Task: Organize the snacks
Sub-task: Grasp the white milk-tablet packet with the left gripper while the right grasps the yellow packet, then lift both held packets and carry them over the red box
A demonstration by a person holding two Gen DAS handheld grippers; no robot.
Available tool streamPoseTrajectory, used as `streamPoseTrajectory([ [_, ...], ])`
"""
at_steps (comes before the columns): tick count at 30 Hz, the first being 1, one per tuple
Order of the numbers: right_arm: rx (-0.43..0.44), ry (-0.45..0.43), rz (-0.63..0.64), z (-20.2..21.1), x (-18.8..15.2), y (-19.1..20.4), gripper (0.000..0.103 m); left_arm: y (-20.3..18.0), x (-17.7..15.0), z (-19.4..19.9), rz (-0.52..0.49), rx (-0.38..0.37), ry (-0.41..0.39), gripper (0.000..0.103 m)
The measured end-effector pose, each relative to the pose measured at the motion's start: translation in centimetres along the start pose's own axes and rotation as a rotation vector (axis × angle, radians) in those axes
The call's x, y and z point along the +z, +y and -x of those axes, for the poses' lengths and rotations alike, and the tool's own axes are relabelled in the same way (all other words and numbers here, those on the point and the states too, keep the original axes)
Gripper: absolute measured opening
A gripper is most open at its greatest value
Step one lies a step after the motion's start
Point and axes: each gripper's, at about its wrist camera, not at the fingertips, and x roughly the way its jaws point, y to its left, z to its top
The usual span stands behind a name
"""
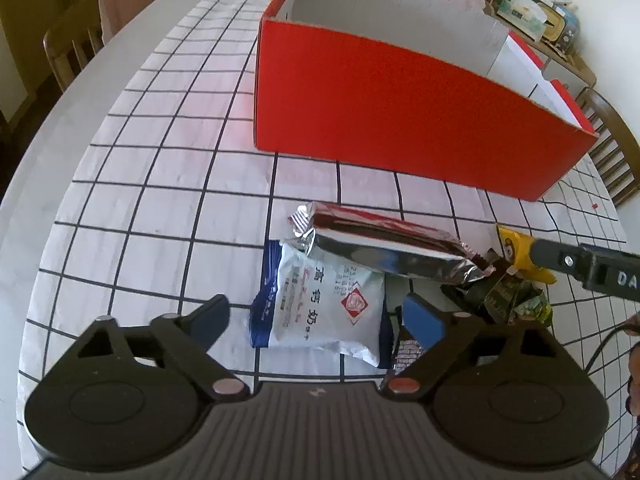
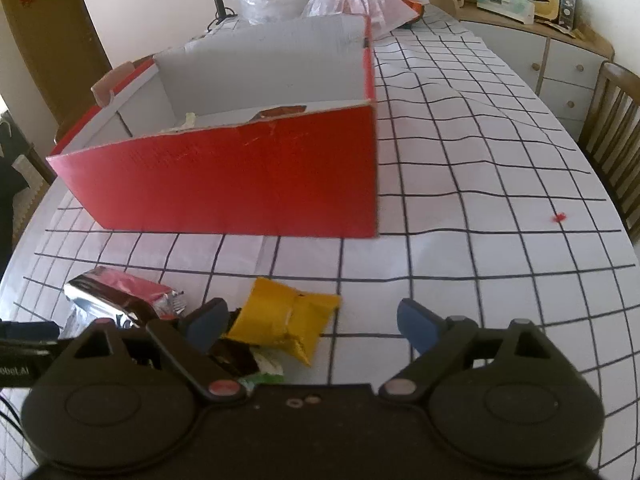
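A red cardboard box (image 1: 400, 128) with a white inside stands open on the checked tablecloth; it also shows in the right wrist view (image 2: 240, 184). In front of it lies a pile of snack packets. My left gripper (image 1: 320, 320) is open over a white and blue packet (image 1: 324, 304). A silver and red packet (image 1: 384, 240) lies across its far end. My right gripper (image 2: 312, 324) is open around a yellow packet (image 2: 284, 320). The silver and red packet (image 2: 116, 296) lies to its left. Dark and green packets (image 1: 512, 296) sit under the yellow one (image 1: 516, 252).
Plastic bags (image 2: 352, 0) lie behind the box. A sideboard (image 2: 552, 56) with tissue boxes stands at the far right. Wooden chairs stand at the table's right side (image 2: 616, 128) and left side (image 1: 76, 48). A small red scrap (image 2: 559, 218) lies on the cloth.
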Motion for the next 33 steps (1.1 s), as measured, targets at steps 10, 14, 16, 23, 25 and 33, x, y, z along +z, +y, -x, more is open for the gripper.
streamPoseTrajectory([
  [10, -0.072, 0.002, 0.037, -0.9, -0.3, 1.7, 0.077, -1.0, -0.3, -0.2, -0.055, 0.061, -0.012, 0.08],
  [14, -0.079, 0.009, 0.049, -1.1, -0.8, 2.0, 0.065, -1.6, -0.6, -0.1, -0.089, 0.108, -0.028, 0.072],
  [16, -0.083, 0.001, 0.064, -1.0, -0.9, 2.1, 0.057, -1.7, -0.6, 0.0, -0.092, 0.118, -0.033, 0.07],
  [23, -0.068, -0.021, 0.055, -0.3, -1.2, 1.7, 0.045, -1.5, -0.7, 0.3, -0.08, 0.111, -0.051, 0.065],
  [25, -0.061, -0.026, 0.047, 0.0, -1.3, 1.4, 0.044, -1.3, -0.8, 0.4, -0.07, 0.102, -0.052, 0.065],
  [33, -0.024, -0.055, 0.025, 2.4, -1.7, 0.1, 0.044, 0.4, -1.4, 1.2, -0.002, 0.05, -0.047, 0.064],
])
